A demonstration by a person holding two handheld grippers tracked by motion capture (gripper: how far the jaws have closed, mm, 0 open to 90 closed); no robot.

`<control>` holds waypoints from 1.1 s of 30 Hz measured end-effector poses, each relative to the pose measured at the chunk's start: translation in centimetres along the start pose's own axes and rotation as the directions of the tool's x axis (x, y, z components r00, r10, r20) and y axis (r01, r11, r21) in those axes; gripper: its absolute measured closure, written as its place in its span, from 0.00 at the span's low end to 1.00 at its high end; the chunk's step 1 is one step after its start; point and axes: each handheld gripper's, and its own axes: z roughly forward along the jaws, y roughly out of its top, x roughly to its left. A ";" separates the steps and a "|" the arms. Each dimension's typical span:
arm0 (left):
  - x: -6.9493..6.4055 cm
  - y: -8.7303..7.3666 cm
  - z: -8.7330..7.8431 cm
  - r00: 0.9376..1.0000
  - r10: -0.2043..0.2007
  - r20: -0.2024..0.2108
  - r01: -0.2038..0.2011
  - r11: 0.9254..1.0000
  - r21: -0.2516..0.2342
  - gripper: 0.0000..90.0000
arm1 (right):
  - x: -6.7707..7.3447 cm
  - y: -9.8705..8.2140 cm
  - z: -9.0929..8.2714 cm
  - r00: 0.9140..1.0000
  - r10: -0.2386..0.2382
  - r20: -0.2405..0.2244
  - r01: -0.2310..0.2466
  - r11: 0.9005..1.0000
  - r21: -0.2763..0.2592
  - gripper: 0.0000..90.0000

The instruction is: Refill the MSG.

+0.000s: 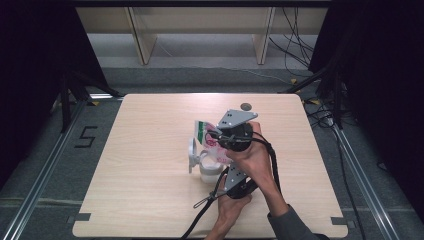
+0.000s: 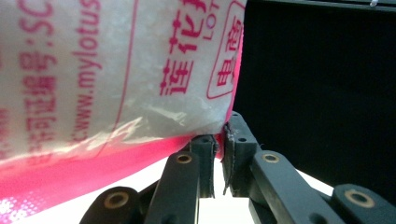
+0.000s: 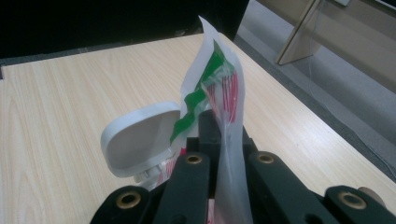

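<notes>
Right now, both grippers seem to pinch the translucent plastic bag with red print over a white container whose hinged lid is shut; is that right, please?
Not quite: the hinged lid stands open, as the right gripper view shows. The rest holds: the left gripper and the right gripper both pinch the translucent plastic bag with red print over the white container.

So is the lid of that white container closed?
No, the lid stands swung open beside the bag that the right gripper pinches.
</notes>
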 end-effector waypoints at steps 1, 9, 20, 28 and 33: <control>0.0 0.0 0.0 1.000 0.001 -0.001 -0.001 1.000 0.003 0.93 | 0.0 0.0 0.0 1.000 0.001 -0.001 -0.001 1.000 0.000 0.99; -0.1 0.0 0.1 1.000 -0.024 0.000 0.024 1.000 -0.014 0.93 | 0.1 0.0 0.0 1.000 0.018 0.002 -0.018 1.000 0.004 0.99; -0.3 0.1 0.5 0.998 -0.056 0.019 0.057 0.996 -0.064 0.93 | 0.2 0.2 -0.2 1.000 -0.009 0.004 0.009 1.000 0.003 0.99; 0.2 0.1 0.1 1.000 -0.007 0.002 0.007 1.000 -0.013 0.93 | 0.2 0.3 -0.1 1.000 -0.011 -0.006 0.011 1.000 0.009 0.99; -0.4 0.1 0.6 0.996 -0.083 0.024 0.085 0.993 -0.080 0.93 | 0.2 0.2 0.0 1.000 -0.014 0.000 0.014 1.000 0.003 0.99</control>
